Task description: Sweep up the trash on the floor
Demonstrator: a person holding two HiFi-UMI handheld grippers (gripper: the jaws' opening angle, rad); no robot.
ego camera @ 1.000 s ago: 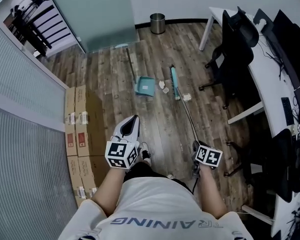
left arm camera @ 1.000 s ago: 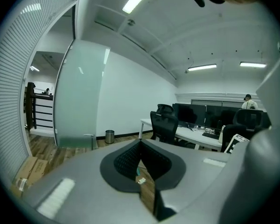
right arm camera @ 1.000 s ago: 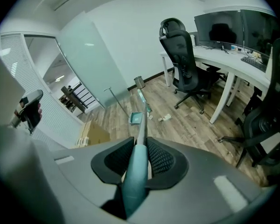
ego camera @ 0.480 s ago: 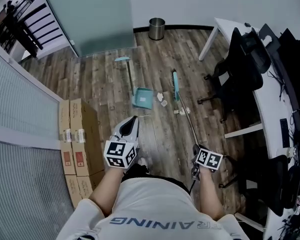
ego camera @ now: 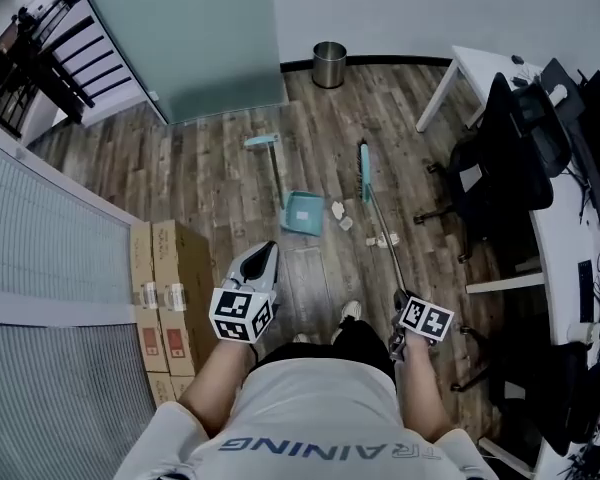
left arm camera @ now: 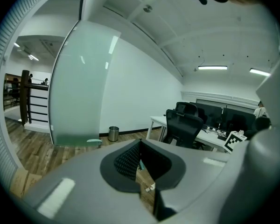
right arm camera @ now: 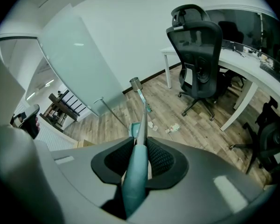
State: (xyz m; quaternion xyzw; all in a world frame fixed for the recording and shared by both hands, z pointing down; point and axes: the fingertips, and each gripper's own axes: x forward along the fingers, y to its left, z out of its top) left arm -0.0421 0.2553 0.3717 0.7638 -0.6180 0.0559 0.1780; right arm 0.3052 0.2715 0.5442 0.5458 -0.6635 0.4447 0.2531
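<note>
R gripper (right arm camera: 139, 158) is clamped on teal grip of broom (ego camera: 378, 230). Broom head rests on floor (ego camera: 210, 178), near dustpan (ego camera: 302, 214). Trash (ego camera: 339, 211) lies betw. dustpan & broom, one more piece just right of the handle. L gripper (ego camera: 264, 258): jaws together, nothing in them.

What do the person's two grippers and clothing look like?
The left gripper and right gripper have light grey rounded shells and black mesh-textured pads. Each carries a white cube with black square markers. The person wears a white short-sleeved shirt with grey lettering.
</note>
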